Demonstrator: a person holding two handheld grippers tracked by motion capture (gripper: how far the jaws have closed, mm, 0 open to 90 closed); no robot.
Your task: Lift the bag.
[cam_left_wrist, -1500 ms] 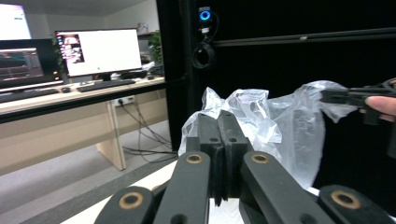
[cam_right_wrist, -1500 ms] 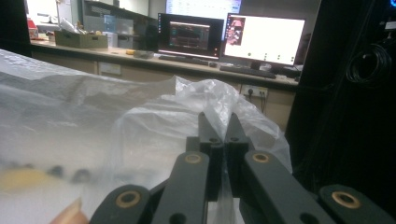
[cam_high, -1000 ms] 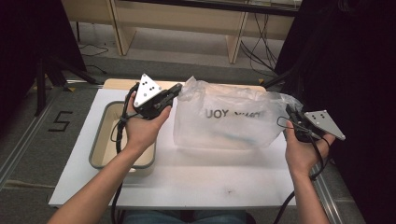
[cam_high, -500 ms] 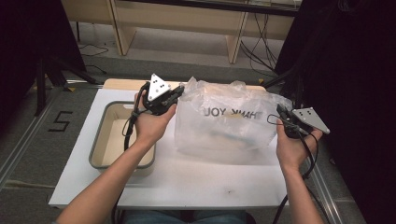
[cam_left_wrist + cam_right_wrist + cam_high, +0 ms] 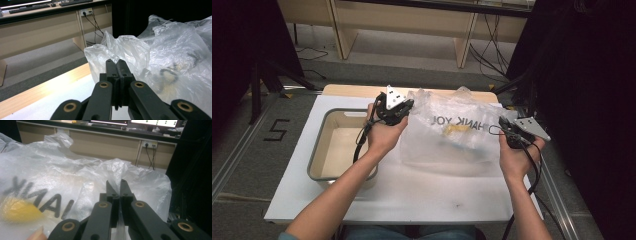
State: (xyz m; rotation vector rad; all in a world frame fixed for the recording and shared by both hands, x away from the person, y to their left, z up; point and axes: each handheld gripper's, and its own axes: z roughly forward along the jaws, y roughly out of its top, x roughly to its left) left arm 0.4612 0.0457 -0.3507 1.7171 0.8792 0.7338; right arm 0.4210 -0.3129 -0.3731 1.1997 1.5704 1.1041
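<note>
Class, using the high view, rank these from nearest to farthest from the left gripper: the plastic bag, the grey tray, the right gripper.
1. Plastic bag: right at the left gripper, at its jaws.
2. Grey tray: just beside, on the table's left.
3. Right gripper: across the bag, far right.

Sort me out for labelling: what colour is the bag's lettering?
Black on the plastic bag, clearest in the right gripper view.

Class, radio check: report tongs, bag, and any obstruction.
Left tongs shut on plastic bag edge; right tongs shut on its other edge. Bag rests on table. Tray alongside, nothing blocking.
</note>
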